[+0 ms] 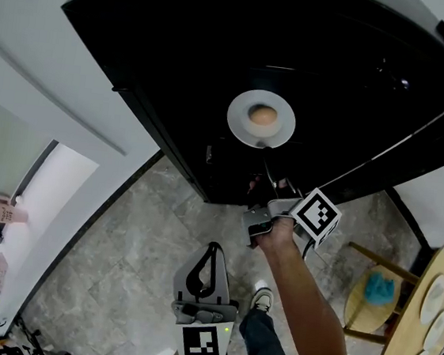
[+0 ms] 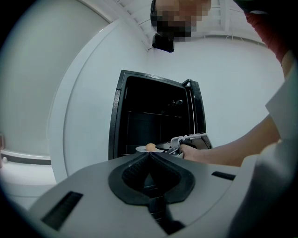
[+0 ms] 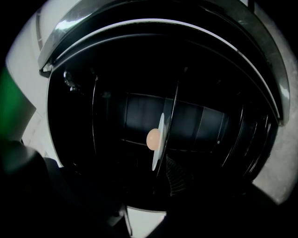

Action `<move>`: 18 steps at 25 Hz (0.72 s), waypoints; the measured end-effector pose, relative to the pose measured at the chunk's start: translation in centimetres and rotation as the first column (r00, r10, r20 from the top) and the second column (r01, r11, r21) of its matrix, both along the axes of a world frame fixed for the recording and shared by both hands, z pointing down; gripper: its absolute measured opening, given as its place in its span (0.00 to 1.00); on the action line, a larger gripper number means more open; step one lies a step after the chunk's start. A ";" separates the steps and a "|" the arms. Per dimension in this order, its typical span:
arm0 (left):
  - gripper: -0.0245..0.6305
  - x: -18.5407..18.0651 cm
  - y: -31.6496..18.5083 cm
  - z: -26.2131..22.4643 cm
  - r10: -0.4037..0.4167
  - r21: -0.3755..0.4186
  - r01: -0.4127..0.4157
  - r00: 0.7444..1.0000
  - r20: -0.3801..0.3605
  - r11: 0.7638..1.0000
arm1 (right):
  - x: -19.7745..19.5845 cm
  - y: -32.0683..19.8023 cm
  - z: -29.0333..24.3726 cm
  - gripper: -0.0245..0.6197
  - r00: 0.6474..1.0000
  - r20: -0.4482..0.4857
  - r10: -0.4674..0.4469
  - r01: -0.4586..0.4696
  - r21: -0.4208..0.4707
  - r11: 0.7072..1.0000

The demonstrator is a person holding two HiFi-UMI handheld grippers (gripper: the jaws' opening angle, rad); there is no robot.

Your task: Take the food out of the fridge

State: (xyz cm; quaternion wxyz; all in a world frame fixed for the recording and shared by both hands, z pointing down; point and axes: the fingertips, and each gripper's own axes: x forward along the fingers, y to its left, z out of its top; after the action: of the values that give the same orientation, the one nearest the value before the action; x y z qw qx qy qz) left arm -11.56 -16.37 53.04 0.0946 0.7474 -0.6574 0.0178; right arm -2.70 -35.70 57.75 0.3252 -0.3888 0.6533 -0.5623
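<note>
head view: the black fridge stands open against a white wall. a white plate carrying a round, pale brown piece of food is level in front of the dark opening. the right gripper reaches in from below and has its jaws closed on the near rim of the plate, with the hand behind it. the left gripper hangs low over the grey stone floor, well apart from the plate, its jaws closed to a loop with nothing in them. a round wooden table with dishes shows at the right edge.

left gripper view: the jaws meet at the tips and are empty. beyond them the fridge is open, and the plate with the food sits just outside its lower front, gripped from the right.

right gripper view: the camera is rolled, so the plate appears edge-on and upright, with the food against its left face. the plate's rim runs down between the jaws, which are narrow and clamped on it; one ribbed pad lies against the rim. the dark shelves of the fridge fill the background.
</note>
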 end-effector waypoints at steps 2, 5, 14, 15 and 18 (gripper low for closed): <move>0.06 0.1 0.0 0.0 0.002 -0.003 -0.002 1.000 0.001 1.000 | 0.1 -0.3 0.0 0.32 1.000 0.023 0.008 -0.008 -0.007 1.000; 0.06 0.1 0.0 -0.1 0.002 -0.001 -0.002 1.000 0.000 1.000 | 0.1 -0.5 0.1 0.32 0.999 0.037 0.014 -0.014 -0.018 1.000; 0.06 -0.1 0.1 -0.1 0.000 0.003 0.000 1.000 0.002 1.000 | 0.3 -1.0 0.6 0.32 0.997 0.067 0.036 -0.033 -0.046 0.998; 0.06 -0.1 0.1 -0.1 0.000 0.002 0.000 1.000 0.002 1.000 | 0.2 -1.1 0.6 0.32 0.997 0.065 0.035 -0.032 -0.048 0.998; 0.06 -0.1 0.1 -0.1 -0.003 0.000 0.003 1.000 -0.002 1.000 | 0.3 -1.2 0.7 0.32 0.997 0.071 0.039 -0.034 -0.062 0.997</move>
State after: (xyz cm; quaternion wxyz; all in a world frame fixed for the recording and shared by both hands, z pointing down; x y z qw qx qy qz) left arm -11.64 -16.28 52.99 0.0953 0.7464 -0.6584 0.0170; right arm -2.40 -36.95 58.41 0.3469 -0.3898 0.6166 -0.5895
